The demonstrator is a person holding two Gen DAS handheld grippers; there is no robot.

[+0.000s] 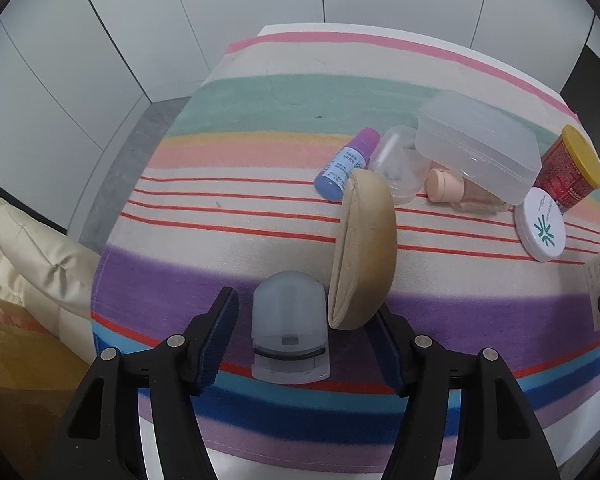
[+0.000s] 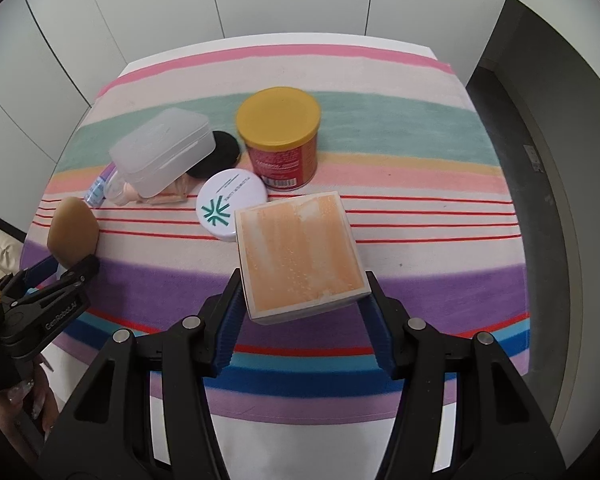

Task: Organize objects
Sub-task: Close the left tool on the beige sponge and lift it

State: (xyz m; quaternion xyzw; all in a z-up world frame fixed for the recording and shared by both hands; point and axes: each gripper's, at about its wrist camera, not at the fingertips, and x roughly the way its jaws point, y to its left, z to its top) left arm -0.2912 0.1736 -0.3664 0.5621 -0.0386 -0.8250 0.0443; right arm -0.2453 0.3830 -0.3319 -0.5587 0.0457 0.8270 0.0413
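Note:
My left gripper (image 1: 306,336) is open around a translucent grey plastic case (image 1: 289,328) and a tan egg-shaped sponge (image 1: 364,256), which leans against the right finger. In the right wrist view the sponge (image 2: 73,232) shows at the left gripper's (image 2: 66,264) tips. My right gripper (image 2: 300,312) is shut on an orange and white box (image 2: 300,256), held tilted just above the striped cloth. A clear lidded box (image 1: 478,148), a red can with a yellow lid (image 2: 280,136) and a white round compact (image 2: 230,204) sit behind.
A purple-capped blue bottle (image 1: 346,164), a clear capsule case (image 1: 400,164) and a peach bottle (image 1: 456,192) lie by the clear box. A black disc (image 2: 220,152) lies behind it. The striped cloth (image 1: 260,104) covers the table. A cream cushion (image 1: 28,248) is at the left.

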